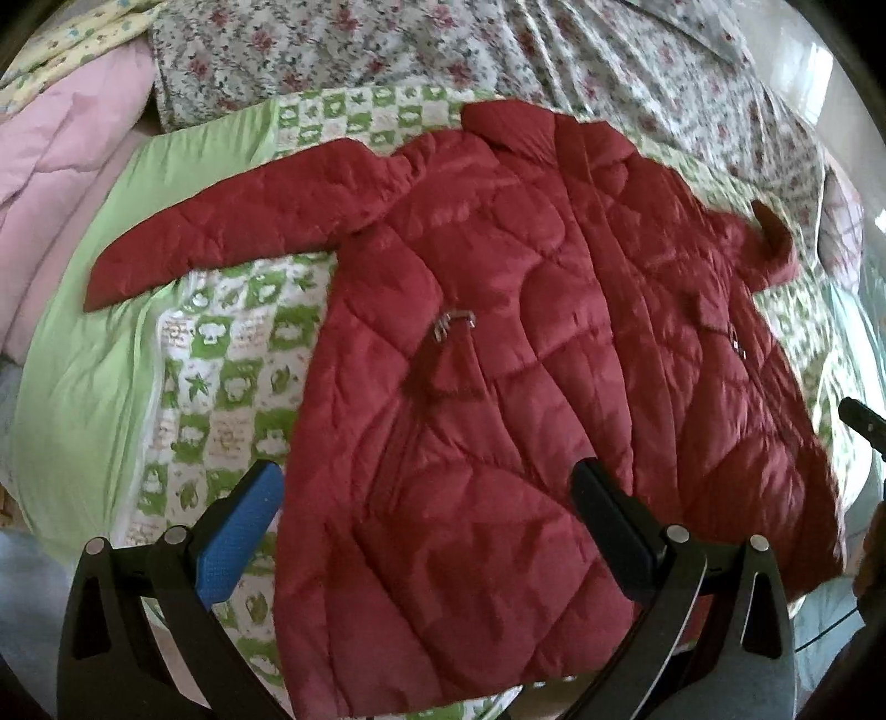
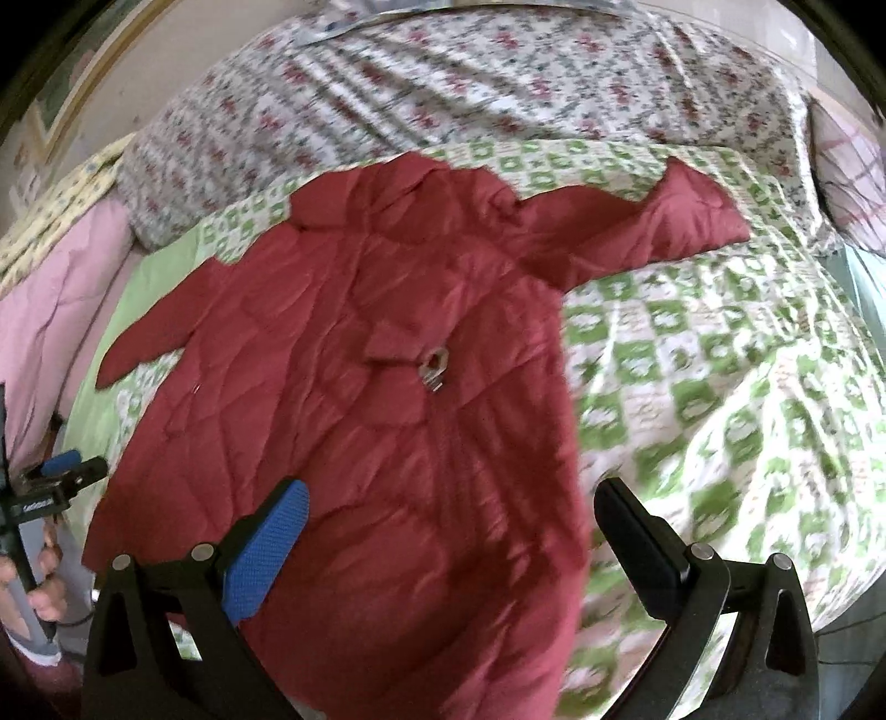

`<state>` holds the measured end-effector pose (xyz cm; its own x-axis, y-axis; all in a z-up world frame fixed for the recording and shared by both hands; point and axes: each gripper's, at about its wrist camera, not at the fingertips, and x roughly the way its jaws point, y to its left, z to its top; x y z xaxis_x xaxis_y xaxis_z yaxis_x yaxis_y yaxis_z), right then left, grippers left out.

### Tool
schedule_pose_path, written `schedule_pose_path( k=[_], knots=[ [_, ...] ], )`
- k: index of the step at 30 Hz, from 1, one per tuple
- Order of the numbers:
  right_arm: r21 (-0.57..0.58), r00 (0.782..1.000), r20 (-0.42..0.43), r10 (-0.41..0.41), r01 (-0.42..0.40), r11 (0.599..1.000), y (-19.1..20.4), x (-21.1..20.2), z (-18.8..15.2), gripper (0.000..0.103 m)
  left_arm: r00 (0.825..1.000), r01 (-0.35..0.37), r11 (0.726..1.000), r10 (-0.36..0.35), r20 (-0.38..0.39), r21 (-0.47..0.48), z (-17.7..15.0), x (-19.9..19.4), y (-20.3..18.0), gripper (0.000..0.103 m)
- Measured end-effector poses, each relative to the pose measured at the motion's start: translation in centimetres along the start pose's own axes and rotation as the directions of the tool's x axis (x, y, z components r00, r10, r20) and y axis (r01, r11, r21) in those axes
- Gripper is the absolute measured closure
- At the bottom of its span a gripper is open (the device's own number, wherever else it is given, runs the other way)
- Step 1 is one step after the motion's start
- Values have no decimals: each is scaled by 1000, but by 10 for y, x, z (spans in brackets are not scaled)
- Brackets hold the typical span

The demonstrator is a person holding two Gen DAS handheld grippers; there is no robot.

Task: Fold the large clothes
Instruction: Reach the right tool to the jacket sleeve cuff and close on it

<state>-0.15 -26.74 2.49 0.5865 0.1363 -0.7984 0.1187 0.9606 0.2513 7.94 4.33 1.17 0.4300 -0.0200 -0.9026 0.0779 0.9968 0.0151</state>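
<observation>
A red quilted jacket (image 1: 498, 343) lies spread flat on a green-and-white checked bedspread (image 1: 221, 365), with both sleeves stretched out sideways. It also shows in the right wrist view (image 2: 360, 415). My left gripper (image 1: 432, 515) is open and empty, its jaws wide apart above the jacket's lower left hem. My right gripper (image 2: 454, 526) is open and empty above the jacket's lower right hem. The right gripper's tip (image 1: 864, 426) shows at the right edge of the left wrist view. The left gripper (image 2: 61, 471) shows at the left edge of the right wrist view.
A floral quilt (image 1: 387, 50) lies across the far side of the bed. A pink blanket (image 1: 61, 166) is bunched at the left. A plain green sheet border (image 1: 83, 360) runs along the left of the bedspread. The bed's near edge is just below the jacket hem.
</observation>
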Motion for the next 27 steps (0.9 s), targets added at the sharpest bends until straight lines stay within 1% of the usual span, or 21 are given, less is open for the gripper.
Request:
schedule_pose_path(
  k=[2,4,5,8,11,13,15,19,22,27],
  knots=[
    [23,1000,13,1,-1,1000,-12,3,12,0,1000,8,1000,-8,8,-22,8,2,4,0],
    [37,1000,25,0,-1,999,-23,5,22,0,1000,-4,999,4,17,-36,15,3,6,0],
    [49,1000,25,-4,3,999,-30,7,29,0,1000,5,999,-3,26,-47,18,3,7,0],
    [76,999,18,-32,31,997,-48,15,46,0,998,-13,998,17,63,-67,29,4,9,0],
    [116,999,14,-35,33,993,-68,25,65,0,997,-7,997,13,80,-81,42,10,12,0],
    [135,999,17,-46,43,990,-80,31,77,0,994,6,996,4,106,-94,50,11,14,0],
    [153,998,18,-60,57,987,-94,39,92,0,991,4,995,9,132,-99,57,12,15,0],
    [190,993,25,-113,106,976,-121,52,120,0,989,-22,998,30,145,-58,72,23,9,0],
    [218,986,46,-159,146,965,-140,58,142,0,989,-8,998,17,150,-60,81,30,9,0],
    [241,964,82,-254,228,943,-170,75,186,0,990,-7,997,17,138,-70,93,44,9,0]
  ],
)
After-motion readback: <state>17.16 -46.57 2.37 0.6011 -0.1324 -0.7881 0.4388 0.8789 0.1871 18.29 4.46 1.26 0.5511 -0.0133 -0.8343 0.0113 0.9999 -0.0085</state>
